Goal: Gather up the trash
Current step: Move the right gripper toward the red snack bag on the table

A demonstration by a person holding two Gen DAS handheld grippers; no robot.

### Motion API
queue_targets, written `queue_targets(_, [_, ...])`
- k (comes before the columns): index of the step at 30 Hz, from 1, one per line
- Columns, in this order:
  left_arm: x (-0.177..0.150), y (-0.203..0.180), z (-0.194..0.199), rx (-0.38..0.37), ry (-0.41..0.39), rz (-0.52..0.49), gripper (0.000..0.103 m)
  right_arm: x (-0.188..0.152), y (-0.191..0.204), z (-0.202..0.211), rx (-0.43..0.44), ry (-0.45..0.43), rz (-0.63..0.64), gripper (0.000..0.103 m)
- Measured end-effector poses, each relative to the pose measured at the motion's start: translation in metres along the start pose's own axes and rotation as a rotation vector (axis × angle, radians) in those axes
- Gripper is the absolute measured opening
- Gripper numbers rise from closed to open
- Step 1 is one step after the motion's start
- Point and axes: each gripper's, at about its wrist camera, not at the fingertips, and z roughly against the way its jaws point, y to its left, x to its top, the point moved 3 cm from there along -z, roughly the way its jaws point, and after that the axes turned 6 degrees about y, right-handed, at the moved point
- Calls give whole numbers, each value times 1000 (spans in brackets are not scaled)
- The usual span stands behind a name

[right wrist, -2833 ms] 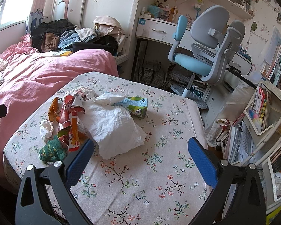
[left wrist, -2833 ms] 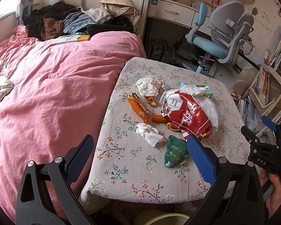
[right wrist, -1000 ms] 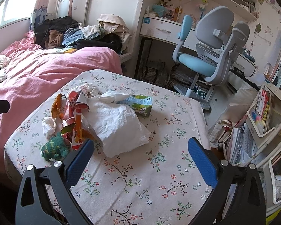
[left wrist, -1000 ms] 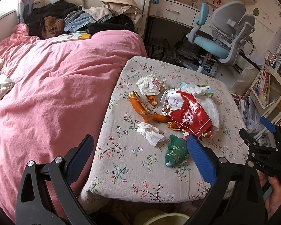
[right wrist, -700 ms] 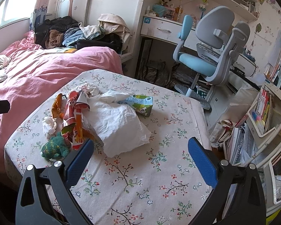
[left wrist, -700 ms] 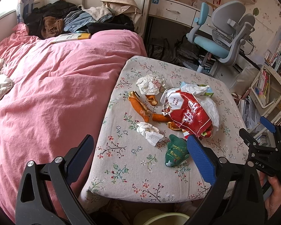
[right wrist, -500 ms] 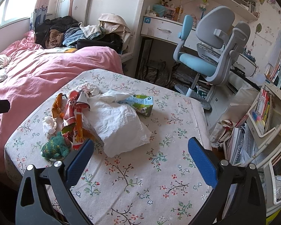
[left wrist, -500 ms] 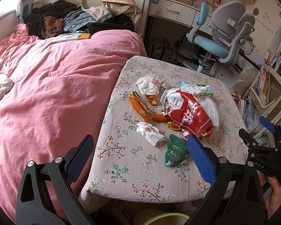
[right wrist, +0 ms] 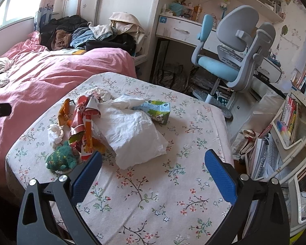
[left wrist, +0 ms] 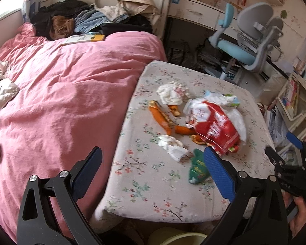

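Observation:
Trash lies in a pile on the floral tablecloth (left wrist: 153,185): a red snack bag (left wrist: 213,125), a white plastic bag (right wrist: 132,136), a green-and-white carton (right wrist: 158,111), orange peels (left wrist: 160,117), crumpled tissues (left wrist: 172,145) and a green crumpled wrapper (left wrist: 197,168). My left gripper (left wrist: 153,175) is open and empty above the table's near left corner. My right gripper (right wrist: 153,173) is open and empty above the table's near side, just short of the white bag. It also shows at the right edge of the left wrist view (left wrist: 291,163).
A pink bed (left wrist: 61,94) with clothes and a book lies left of the table. A blue-grey desk chair (right wrist: 232,61) and desk stand behind it. Shelves of books (right wrist: 291,126) are on the right. A pale bin rim (left wrist: 173,238) shows below the table's near edge.
The left wrist view has shifted slightly and blurred, so the left gripper is moving a little. The right gripper has edged forward toward the pile. Both stay open.

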Motion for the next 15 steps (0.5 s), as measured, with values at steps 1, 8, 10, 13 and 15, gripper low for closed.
queue_targets(1, [1, 3, -2, 8, 1, 6, 96, 0, 2, -1, 6, 2, 7, 97])
queue_targets(8, [3, 2, -10, 52, 26, -32, 96, 3, 7, -5, 71, 23, 26, 96])
queue_targets(10, [6, -3, -10, 54, 24, -48, 96, 4, 9, -4, 81, 19, 35, 96])
queue_targets(13, [6, -10, -10, 55, 26, -63, 96, 5, 10, -2, 100, 10, 39, 95])
queue_targets(15, [7, -13, -9, 62, 23, -72, 96, 6, 12, 1, 120, -3, 40, 94])
